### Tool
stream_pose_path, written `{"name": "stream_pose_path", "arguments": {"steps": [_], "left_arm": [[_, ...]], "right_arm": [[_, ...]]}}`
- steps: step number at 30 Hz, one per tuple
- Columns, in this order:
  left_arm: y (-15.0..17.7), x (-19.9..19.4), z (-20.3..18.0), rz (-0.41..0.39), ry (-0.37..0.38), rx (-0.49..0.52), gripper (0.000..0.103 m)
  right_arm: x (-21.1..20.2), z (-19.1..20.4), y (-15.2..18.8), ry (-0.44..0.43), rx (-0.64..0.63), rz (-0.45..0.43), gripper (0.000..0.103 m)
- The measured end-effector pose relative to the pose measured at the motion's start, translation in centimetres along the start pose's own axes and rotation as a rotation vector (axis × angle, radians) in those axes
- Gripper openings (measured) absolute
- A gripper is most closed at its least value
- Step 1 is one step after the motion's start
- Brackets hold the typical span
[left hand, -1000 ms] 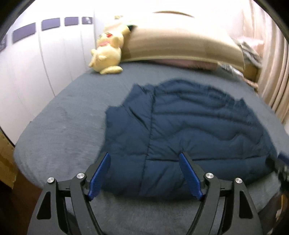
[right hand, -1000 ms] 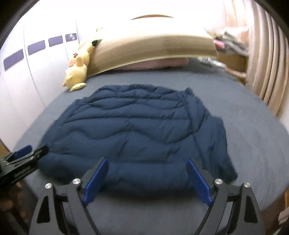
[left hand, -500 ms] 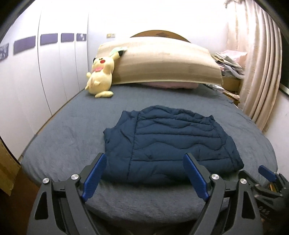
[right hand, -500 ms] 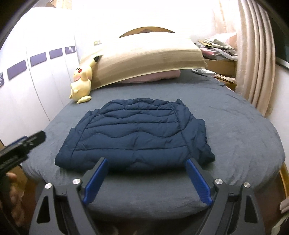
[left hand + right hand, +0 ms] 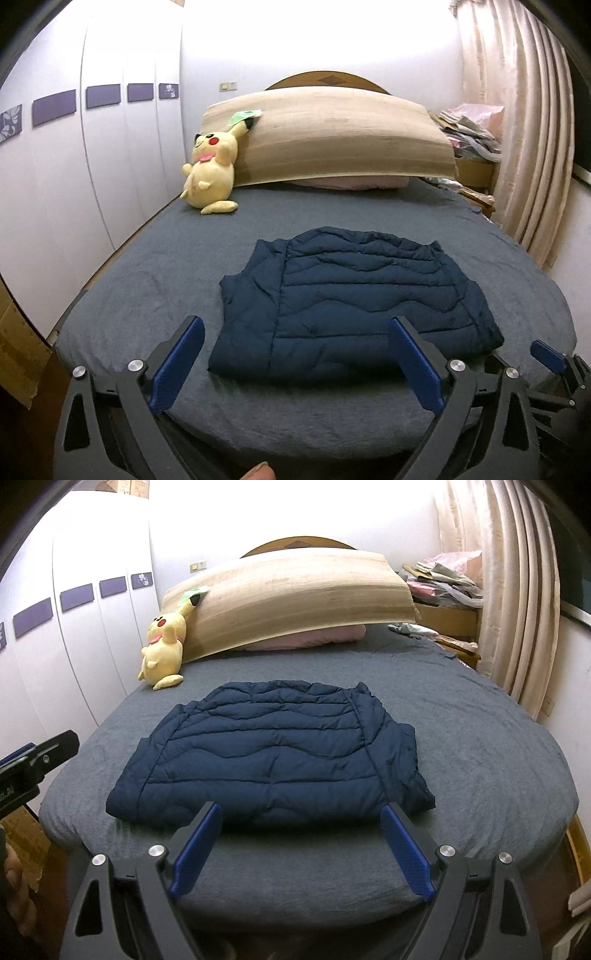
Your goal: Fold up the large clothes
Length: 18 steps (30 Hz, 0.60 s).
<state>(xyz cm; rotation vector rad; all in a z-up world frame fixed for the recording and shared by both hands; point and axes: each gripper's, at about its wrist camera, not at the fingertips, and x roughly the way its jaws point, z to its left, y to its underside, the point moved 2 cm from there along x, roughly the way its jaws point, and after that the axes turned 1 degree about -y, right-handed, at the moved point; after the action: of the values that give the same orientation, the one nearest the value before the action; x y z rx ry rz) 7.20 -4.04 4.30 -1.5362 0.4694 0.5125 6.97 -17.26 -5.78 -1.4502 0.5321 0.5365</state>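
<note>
Navy quilted jacket (image 5: 354,306) lies folded into a broad bundle on the grey bed (image 5: 147,280), ahead of and below both grippers, its long axis running across their line of sight; the left gripper (image 5: 295,365) is opening with nothing between its jaws; the right gripper (image 5: 301,849) is spread and empty, and looks squarer to the near hem; only the right wrist view shows the layers stacked at the bundle's right end.
</note>
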Motion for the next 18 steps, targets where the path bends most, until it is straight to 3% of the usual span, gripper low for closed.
{"name": "stream_pose_path", "arguments": {"steps": [18], "left_arm": [[0.16,0.19,0.00,0.021,0.044,-0.019,0.101]], "right_arm": [[-0.55,-0.09,-0.46,0.022,-0.010,-0.028,0.090]]}}
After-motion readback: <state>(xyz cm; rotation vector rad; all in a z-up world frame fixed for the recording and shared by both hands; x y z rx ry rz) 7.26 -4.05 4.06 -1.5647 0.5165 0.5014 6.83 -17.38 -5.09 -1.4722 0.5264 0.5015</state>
